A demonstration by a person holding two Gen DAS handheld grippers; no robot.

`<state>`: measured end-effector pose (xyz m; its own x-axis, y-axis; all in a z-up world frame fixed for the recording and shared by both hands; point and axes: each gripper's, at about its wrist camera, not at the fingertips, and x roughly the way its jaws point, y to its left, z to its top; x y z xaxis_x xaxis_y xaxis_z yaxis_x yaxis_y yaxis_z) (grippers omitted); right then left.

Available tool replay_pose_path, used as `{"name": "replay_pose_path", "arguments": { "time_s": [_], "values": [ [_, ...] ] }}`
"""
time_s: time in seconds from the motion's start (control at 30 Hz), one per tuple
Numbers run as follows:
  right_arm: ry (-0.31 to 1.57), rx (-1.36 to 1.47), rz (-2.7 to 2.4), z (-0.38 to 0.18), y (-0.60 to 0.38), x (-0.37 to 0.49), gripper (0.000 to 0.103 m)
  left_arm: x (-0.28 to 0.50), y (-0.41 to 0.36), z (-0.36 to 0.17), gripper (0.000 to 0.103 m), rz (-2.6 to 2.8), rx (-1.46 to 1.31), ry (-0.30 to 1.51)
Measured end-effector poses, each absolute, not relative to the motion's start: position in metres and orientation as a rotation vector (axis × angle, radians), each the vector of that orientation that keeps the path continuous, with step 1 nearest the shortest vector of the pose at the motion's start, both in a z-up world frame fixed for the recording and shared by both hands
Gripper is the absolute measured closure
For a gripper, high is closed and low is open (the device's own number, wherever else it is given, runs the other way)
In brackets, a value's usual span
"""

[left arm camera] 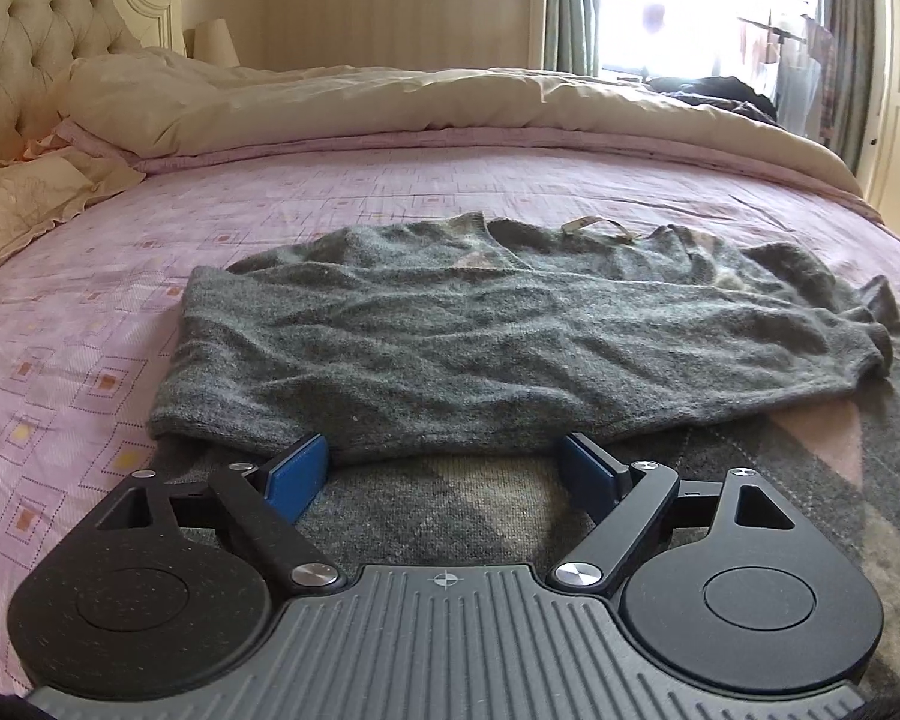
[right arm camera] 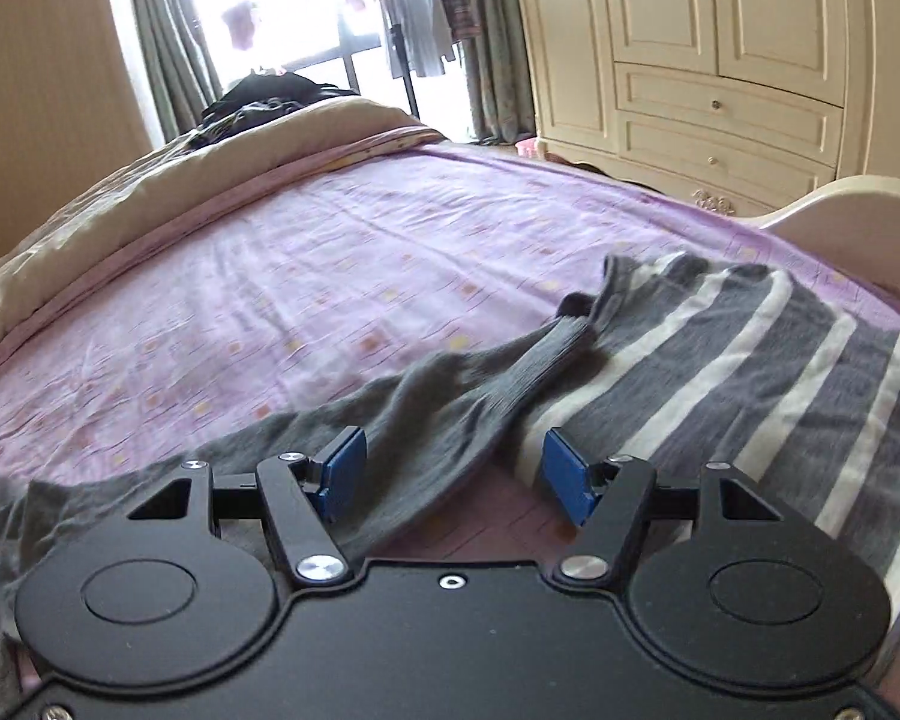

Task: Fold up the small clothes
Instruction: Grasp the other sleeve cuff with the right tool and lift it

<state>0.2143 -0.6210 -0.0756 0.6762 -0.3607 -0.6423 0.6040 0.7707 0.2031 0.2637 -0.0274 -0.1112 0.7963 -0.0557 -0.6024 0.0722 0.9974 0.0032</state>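
Grey wool sweater point(left arm camera: 450, 330) on the bed point(left arm camera: 390, 192) looks mid-fold, left gripper point(left arm camera: 450, 471) and right gripper point(right arm camera: 450, 474) fingers both apart and empty, so next I'd pinch its sleeve point(right arm camera: 450, 414).

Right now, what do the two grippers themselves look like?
Both match: the left gripper and right gripper have black linkage arms, silver pivot screws, round black discs and blue pads. The left's ribbed grey base carries a small crosshair mark.

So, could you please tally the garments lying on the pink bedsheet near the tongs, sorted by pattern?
Grey argyle-patterned: 1, the grey sweater
Grey with white stripes: 1, the striped garment
Total: 2
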Motion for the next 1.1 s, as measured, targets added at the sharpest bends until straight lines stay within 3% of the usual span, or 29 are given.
{"name": "replay_pose_path", "arguments": {
  "time_s": [0.17, 0.27, 0.37, 0.4, 0.73, 1.1],
  "values": [
    [0.608, 0.45, -0.602, -0.08, -0.653, 0.225, 0.035, 0.264, -0.027, -0.112, 0.018, -0.068, 0.027, 0.645],
    [0.624, 0.498, -0.599, -0.087, -0.665, 0.236, 0.046, 0.265, -0.027, -0.113, 0.017, -0.071, 0.026, 0.647],
    [0.634, 0.566, -0.614, -0.096, -0.675, 0.238, 0.075, 0.265, -0.027, -0.112, 0.017, -0.072, 0.023, 0.649],
    [0.629, 0.574, -0.624, -0.097, -0.676, 0.236, 0.092, 0.265, -0.027, -0.112, 0.017, -0.072, 0.023, 0.649],
    [0.528, 0.485, -0.457, -0.036, -0.631, 0.226, 0.092, 0.266, -0.027, -0.112, 0.016, -0.073, 0.023, 0.651],
    [0.463, 0.327, -0.019, 0.068, -0.456, 0.266, 0.092, 0.272, -0.023, -0.105, 0.013, -0.131, 0.01, 0.71]
  ]
}}
